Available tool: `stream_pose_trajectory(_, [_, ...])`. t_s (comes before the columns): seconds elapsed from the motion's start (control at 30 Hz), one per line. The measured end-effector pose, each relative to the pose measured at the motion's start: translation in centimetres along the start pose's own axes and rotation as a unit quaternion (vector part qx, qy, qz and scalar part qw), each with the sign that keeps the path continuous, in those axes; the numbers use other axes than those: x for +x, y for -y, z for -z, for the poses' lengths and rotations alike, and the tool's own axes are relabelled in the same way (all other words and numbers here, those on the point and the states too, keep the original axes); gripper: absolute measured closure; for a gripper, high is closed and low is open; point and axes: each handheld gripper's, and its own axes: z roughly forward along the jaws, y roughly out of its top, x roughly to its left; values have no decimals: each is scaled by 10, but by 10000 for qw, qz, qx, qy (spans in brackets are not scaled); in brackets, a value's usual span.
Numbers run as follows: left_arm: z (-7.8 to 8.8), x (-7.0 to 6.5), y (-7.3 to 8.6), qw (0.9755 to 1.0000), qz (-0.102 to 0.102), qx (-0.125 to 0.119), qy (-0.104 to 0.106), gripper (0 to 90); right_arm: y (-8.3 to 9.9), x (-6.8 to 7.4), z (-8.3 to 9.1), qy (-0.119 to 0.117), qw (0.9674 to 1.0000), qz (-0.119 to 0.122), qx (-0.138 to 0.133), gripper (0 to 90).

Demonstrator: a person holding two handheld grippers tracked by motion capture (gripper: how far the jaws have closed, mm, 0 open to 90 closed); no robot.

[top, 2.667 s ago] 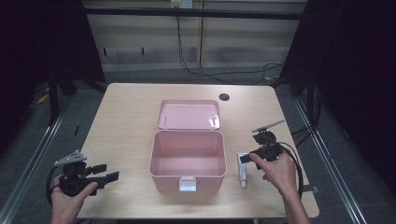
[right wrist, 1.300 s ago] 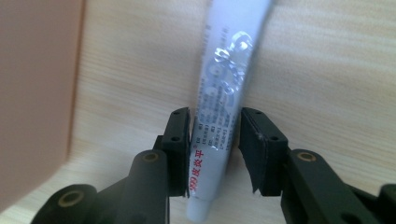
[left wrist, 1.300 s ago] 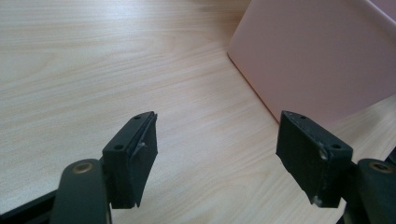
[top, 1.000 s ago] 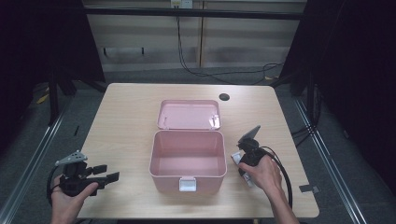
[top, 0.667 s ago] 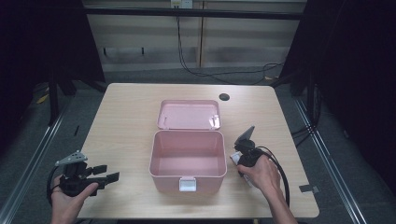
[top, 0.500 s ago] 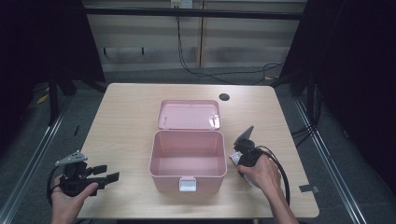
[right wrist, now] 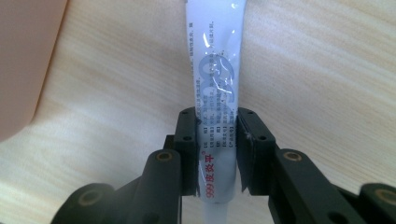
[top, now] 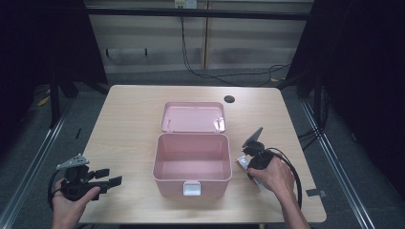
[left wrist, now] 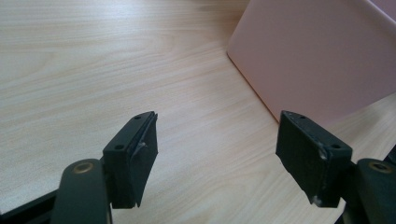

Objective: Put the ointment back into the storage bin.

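Ointment tube (right wrist: 215,88), white, lay on the table (top: 133,119) just right of the open, empty pink storage box (top: 192,164), right gripper (right wrist: 217,154) clamped on it, unlifted, unboxed; left gripper (left wrist: 224,158) gaped wide, empty.

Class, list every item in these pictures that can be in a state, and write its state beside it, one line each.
Pink box: open, nothing visible inside, front latch undone.
Lid: laid back flat on the table behind the box.
White tube: lying on the table right of the box, clamped.
Right gripper: shut on the white tube; jaws have just been closing.
Left gripper: open, nothing between its jaws.
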Motion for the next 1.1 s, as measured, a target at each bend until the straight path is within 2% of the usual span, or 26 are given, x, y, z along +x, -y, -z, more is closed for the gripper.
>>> stream_pose_trajectory(0.23, [0,0,0,10000,-19,31,11,294,5,-5,8,-83,9997,161,-141,715])
stream_pose_trajectory(0.27, [0,0,0,10000,-5,27,7,293,6,-5,10,-138,9994,259,-171,715])
stream_pose_trajectory(0.5, [0,0,0,10000,-3,25,13,294,7,-5,14,-270,9980,548,-141,715])
stream_pose_trajectory(0.57, [0,0,0,10000,-16,37,14,293,7,-5,15,-277,9979,562,-159,715])
stream_pose_trajectory(0.6, [0,0,0,10000,-20,33,20,293,9,-6,17,-283,9972,651,-235,715])
stream_pose_trajectory(0.63, [0,0,0,10000,-20,33,20,293,9,-6,17,-283,9972,651,-235,715])
stream_pose_trajectory(0.77, [0,0,0,10000,-19,31,22,293,11,-6,21,-284,9952,896,-258,714])
stream_pose_trajectory(0.9, [0,0,0,10000,-10,49,20,292,13,-7,22,-334,9931,1112,-137,714])
stream_pose_trajectory(1.1, [0,0,0,10000,3,31,10,292,14,-6,23,-319,9901,1364,-110,714])
